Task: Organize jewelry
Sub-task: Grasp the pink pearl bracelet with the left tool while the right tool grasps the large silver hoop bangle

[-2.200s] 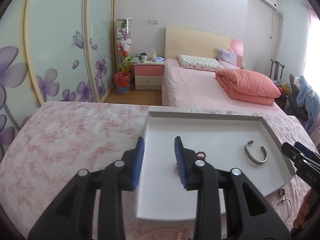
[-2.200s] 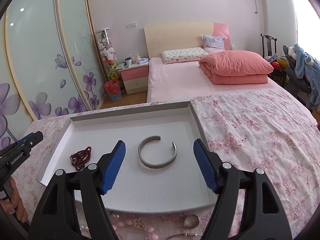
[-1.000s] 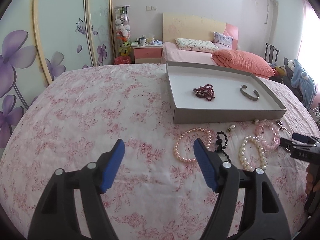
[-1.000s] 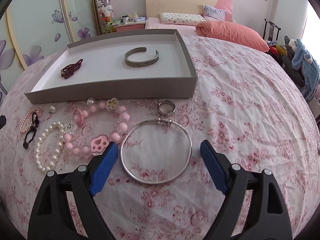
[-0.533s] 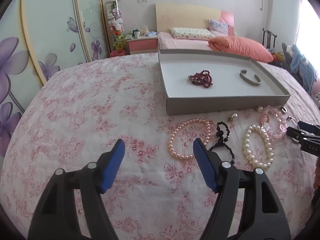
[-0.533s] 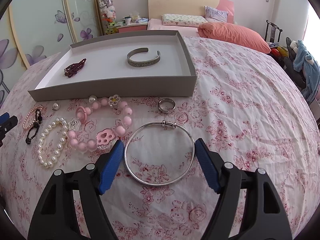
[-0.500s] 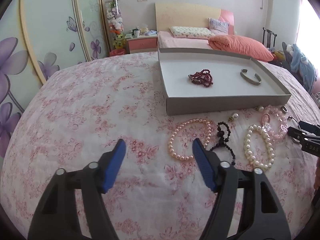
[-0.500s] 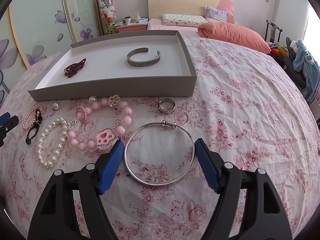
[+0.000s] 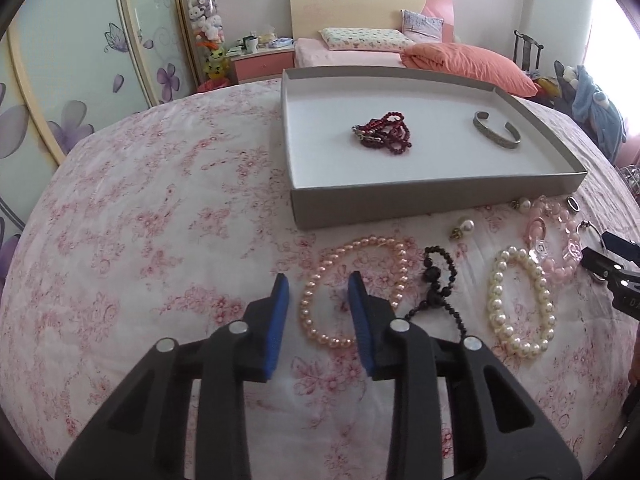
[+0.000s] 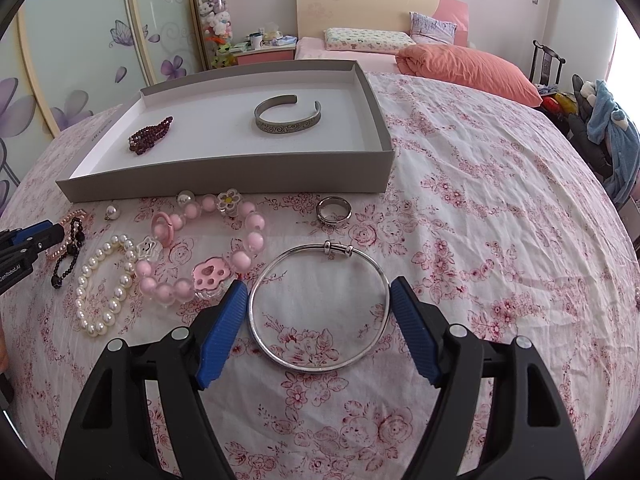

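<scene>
A: The left claw (image 9: pixel 318 288) is closing, its blue pads much nearer each other than half a second ago. The near-left arc of the pink pearl bracelet (image 9: pixel 354 284) lies between them; the pads are not pressing on it yet.

B: And the right claw (image 10: pixel 316 300)?

A: Spread wide and released, as it was half a second ago. The silver bangle (image 10: pixel 318 308) lies flat on the bed's floral sheet (image 10: pixel 480 220) between its pads. The right pad seems to touch the bangle's rim, though I cannot tell for sure.

B: Where is the rest of the jewelry?

A: The grey tray (image 10: pixel 224 176) sits toward the far edge of the bed, holding a dark red bead strand (image 9: pixel 384 134) and a silver cuff (image 10: pixel 288 118). Along the tray's near wall lie a pink charm bracelet (image 10: pixel 200 248), a white pearl bracelet (image 10: pixel 106 288), a black bead strand (image 9: pixel 438 280), a silver ring (image 10: pixel 334 210) and small pearl earrings (image 9: pixel 464 227).

B: Anything hard to make out?

A: In the left view the right claw is cut off at the right edge and covers part of the charm bracelet. In the right view the left claw hides much of the pink pearls.
</scene>
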`<state>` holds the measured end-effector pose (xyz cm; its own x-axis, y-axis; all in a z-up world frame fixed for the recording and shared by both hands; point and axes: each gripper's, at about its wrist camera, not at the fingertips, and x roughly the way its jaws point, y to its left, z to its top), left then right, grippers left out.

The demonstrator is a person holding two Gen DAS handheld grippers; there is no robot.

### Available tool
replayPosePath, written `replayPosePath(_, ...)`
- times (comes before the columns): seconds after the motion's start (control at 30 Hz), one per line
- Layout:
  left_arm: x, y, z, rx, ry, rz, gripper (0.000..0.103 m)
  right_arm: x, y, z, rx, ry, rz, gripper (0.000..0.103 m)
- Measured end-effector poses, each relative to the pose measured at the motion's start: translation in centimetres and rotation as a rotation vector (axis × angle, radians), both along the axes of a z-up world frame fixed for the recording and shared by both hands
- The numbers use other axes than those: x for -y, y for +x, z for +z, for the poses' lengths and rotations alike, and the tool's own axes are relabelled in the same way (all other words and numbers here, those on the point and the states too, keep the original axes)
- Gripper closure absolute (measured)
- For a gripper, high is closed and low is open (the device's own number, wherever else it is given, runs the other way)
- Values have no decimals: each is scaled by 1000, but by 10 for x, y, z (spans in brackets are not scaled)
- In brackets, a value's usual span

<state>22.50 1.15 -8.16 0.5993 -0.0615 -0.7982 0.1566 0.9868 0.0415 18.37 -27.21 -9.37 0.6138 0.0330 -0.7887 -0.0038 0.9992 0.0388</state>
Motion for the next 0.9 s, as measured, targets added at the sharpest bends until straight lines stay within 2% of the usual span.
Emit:
replayPosePath(0.1,1,0,0,3,-5,-6,77,-1,1,0,0,0,0,29)
replayPosePath(0.2,4,-2,0,9,16,-6,94,0,0,0,1,-1,-1,30)
replayPosePath(0.23,5,-3,0,13,27,-5,96,0,0,0,2,0,-1,30)
replayPosePath(0.47,-9,-9,1,6,2,30,97,-1,-2,1,4,6,-11,30)
replayPosePath(0.9,-35,-40,38,103,-184,55,97,3,-20,12,60,84,-33,30)
